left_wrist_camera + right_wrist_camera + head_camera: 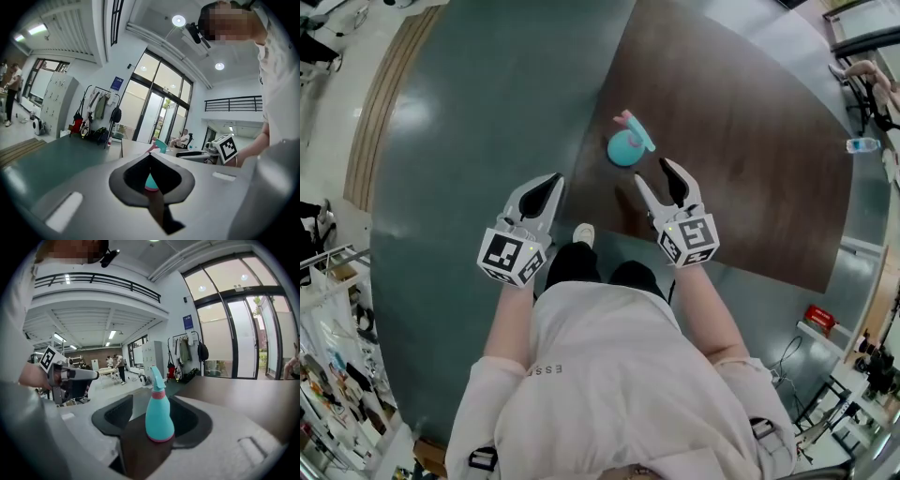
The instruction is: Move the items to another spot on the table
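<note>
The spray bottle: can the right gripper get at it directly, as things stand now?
Probably yes. The right gripper has its jaws apart and points at the spray bottle, which stands upright on the table just ahead of them. Nothing lies between them.

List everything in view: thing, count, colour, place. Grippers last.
spray bottle: 1, teal with pink collar and trigger, upright on the brown part of the table
table: 1, a brown section beside a grey-green section, middle of the head view
water bottle: 1, clear, far right edge of the head view
coat rack: 1, dark, hung with bags and clothes, by the windows in the left gripper view
lockers: 1 bank, pale grey, left of the coat rack
left gripper: 1, white with black pads, jaws together, empty, left of the spray bottle
right gripper: 1, white with black pads, jaws apart, just short of the spray bottle, not gripping it
</note>
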